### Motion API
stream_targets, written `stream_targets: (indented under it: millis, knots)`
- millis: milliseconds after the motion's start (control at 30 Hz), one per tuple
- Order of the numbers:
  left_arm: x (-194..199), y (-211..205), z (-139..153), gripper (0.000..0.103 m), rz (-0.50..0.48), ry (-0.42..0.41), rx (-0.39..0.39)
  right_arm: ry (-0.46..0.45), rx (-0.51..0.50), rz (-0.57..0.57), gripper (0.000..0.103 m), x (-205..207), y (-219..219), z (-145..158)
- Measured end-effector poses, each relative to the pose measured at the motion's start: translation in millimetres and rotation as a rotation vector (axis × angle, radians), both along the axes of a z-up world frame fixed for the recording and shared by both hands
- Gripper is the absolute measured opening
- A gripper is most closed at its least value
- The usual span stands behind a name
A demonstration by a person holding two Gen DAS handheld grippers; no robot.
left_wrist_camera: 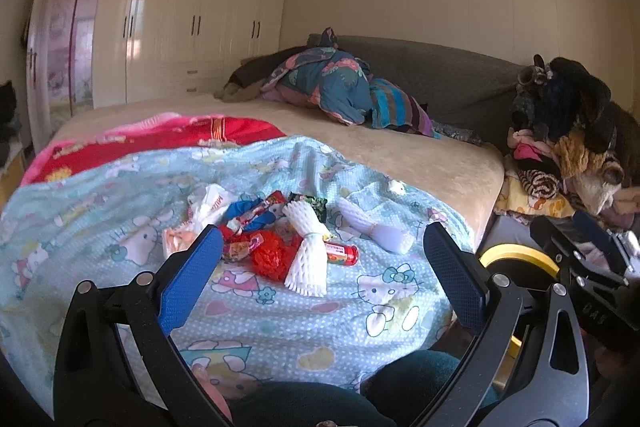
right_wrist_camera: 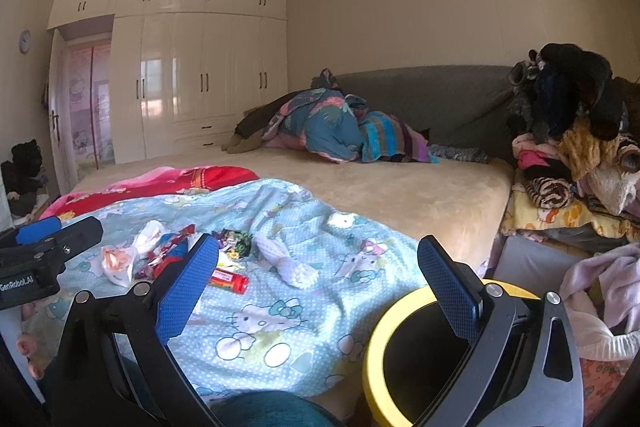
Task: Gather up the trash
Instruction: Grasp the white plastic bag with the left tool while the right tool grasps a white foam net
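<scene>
Hovering low over the near edge of the bed, the left gripper [left_wrist_camera: 320, 259] is held with its jaws spread wide and nothing between them, and the right gripper [right_wrist_camera: 316, 267] is held the same way, wide and empty, a little to its right. A yellow-rimmed bin [right_wrist_camera: 384, 331] with a dark inside is seen just below the right gripper, beside the bed's corner, with one blue pad standing over its rim. The light blue cartoon-print sheet [left_wrist_camera: 280, 323] is spread across the near part of the bed, and the trash is gathered on it in a loose pile ahead of the left gripper: a white foam fruit net [left_wrist_camera: 308, 259] lying across a red crumpled net [left_wrist_camera: 270, 259], a red tube [left_wrist_camera: 344, 254] just beside them, a second pale foam net [left_wrist_camera: 376, 231] set slightly apart to the right, crumpled white paper [left_wrist_camera: 210, 205] and coloured snack wrappers [left_wrist_camera: 256, 211] behind. Further back, a red blanket [left_wrist_camera: 160, 139] is laid on the beige mattress [left_wrist_camera: 400, 155]. A heap of bedding [left_wrist_camera: 340, 87] is piled against the grey headboard [left_wrist_camera: 460, 75], clothes [left_wrist_camera: 568, 131] are stacked at the right, and a white wardrobe [left_wrist_camera: 192, 27] is seen along the far wall.
</scene>
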State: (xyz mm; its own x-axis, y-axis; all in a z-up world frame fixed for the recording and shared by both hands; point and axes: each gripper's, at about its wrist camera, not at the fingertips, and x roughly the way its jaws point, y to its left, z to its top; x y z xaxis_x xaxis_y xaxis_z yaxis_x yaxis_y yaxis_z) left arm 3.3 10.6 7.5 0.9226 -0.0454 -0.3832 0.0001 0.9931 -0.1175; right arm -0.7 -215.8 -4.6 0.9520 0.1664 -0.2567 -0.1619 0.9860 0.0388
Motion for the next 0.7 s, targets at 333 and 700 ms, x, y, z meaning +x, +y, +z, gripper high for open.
stream_targets:
  millis: [333,700]
  knots:
    - [10.7,37.0,6.2,0.092,0.110,-0.018,-0.034,0.032,-0.003,0.127,0.097,28.7,37.5,3.6]
    - [20.7,98.7,5.5,0.092,0.250,-0.023,-0.083,0.115,-0.003,0.287,0.097,60.0,93.3,0.4]
